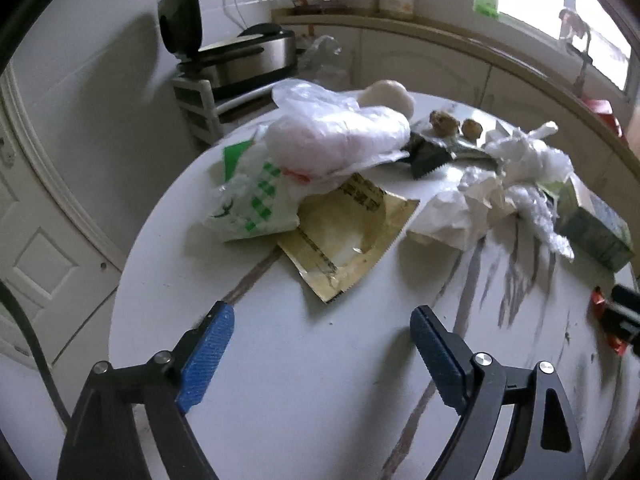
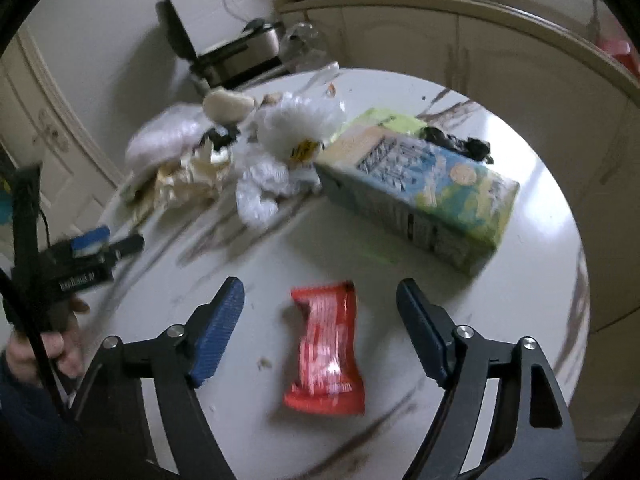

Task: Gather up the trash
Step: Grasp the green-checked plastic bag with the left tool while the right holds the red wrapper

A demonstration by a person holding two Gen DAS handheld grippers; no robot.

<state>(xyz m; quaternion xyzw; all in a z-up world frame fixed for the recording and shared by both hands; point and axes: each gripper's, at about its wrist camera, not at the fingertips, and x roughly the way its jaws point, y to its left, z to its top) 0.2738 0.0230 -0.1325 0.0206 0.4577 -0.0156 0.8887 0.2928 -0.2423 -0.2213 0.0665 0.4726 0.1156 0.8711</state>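
Note:
Trash lies on a round white marble table. In the left wrist view my left gripper is open and empty, above bare table, short of a torn gold foil packet, a green-and-white plastic bag and a clear plastic bag. In the right wrist view my right gripper is open, its fingers either side of a red snack wrapper lying flat. A blue-and-green carton lies beyond it. The left gripper shows at the left there.
Crumpled white tissue and plastic, a dark wrapper, two brown lumps and a black crumpled bag lie on the table. An open electric grill stands on a rack behind. Cabinets curve along the back.

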